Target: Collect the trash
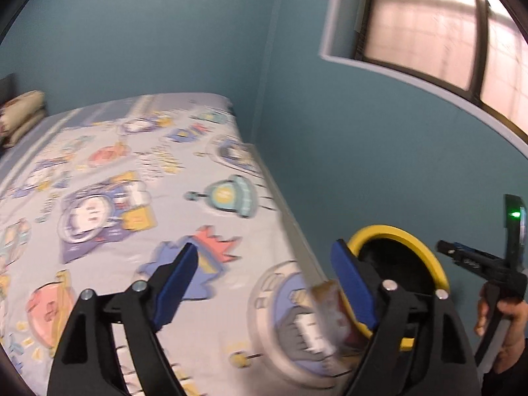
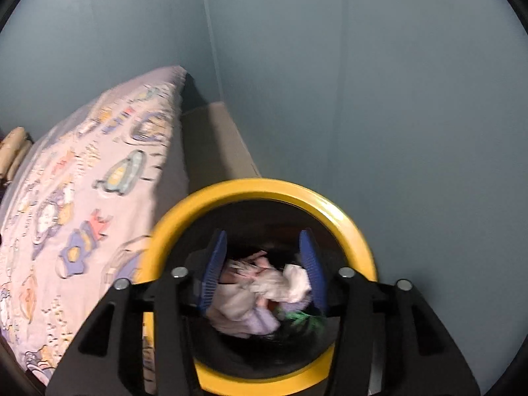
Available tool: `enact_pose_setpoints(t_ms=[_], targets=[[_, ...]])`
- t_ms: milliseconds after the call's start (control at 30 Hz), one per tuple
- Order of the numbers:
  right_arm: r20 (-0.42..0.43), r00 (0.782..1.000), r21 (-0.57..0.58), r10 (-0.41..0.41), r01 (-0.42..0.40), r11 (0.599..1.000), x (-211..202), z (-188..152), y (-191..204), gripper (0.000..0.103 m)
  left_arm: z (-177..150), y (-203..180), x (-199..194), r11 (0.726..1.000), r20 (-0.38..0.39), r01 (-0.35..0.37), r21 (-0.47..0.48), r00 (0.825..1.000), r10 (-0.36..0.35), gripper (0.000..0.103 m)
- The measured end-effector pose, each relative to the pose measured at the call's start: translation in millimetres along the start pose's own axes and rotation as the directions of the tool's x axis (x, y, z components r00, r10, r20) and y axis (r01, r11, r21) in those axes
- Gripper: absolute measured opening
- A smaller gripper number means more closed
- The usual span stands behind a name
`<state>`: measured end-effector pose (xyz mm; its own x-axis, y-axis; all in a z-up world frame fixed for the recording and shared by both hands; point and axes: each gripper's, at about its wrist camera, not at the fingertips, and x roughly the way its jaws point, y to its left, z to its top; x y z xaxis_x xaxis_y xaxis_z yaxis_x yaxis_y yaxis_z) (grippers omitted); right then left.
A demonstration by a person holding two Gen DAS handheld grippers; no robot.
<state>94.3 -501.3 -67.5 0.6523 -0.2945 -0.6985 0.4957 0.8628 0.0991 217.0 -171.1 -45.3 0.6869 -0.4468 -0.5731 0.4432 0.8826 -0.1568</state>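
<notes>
A black bin with a yellow rim (image 2: 333, 204) stands beside the bed; it also shows in the left wrist view (image 1: 425, 247). Crumpled white and pinkish trash (image 2: 264, 290) with a green scrap lies inside it. My right gripper (image 2: 264, 264) is open, its blue pads straddling the bin mouth above the trash. My left gripper (image 1: 267, 280) is open wide over the bed's near edge. A blurred brownish wrapper (image 1: 330, 310) shows by its right pad, near the bin rim; whether it is touched I cannot tell.
The bed (image 1: 138, 178) with a cartoon-print sheet fills the left, with pillows (image 1: 19, 115) at its far end. Blue walls enclose the corner and a window (image 1: 435, 33) is at the upper right. The right gripper's handle and the hand (image 1: 501, 303) show beside the bin.
</notes>
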Motion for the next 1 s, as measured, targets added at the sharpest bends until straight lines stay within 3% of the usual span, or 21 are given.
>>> enact_pose_setpoints(t_ms=[200,333,400,567,733,900,1000], targets=[[0.057,0.99,-0.105,0.128,-0.122,0.987,-36,-7,81,0.07,-17,62,-64,0.989,0.095,-0.134,-0.055,0.986,0.139,0.095],[0.069,0.976,-0.155,0.207,-0.195,0.969,-57,-17,129,0.08,-28,90,-106,0.976,0.155,-0.195,-0.091,0.966,0.208,0.095],[0.097,0.967,-0.18,0.237,-0.217,0.959,-71,-25,153,0.093,-33,99,-127,0.968,0.19,-0.225,-0.111,0.951,0.243,0.095],[0.187,0.945,-0.212,0.269,-0.229,0.95,-108,-45,189,0.095,-47,104,-170,0.956,0.263,-0.266,-0.127,0.92,0.291,0.095],[0.263,0.938,-0.211,0.223,-0.17,0.963,-138,-72,201,0.095,-61,103,-200,0.954,0.311,-0.261,-0.145,0.904,0.295,0.095],[0.367,0.909,-0.179,0.196,-0.138,0.974,-167,-96,197,0.095,-74,98,-217,0.96,0.334,-0.237,-0.147,0.902,0.273,0.095],[0.378,0.902,-0.18,0.207,-0.148,0.972,-172,-105,198,0.095,-81,96,-221,0.962,0.335,-0.223,-0.156,0.905,0.264,0.095]])
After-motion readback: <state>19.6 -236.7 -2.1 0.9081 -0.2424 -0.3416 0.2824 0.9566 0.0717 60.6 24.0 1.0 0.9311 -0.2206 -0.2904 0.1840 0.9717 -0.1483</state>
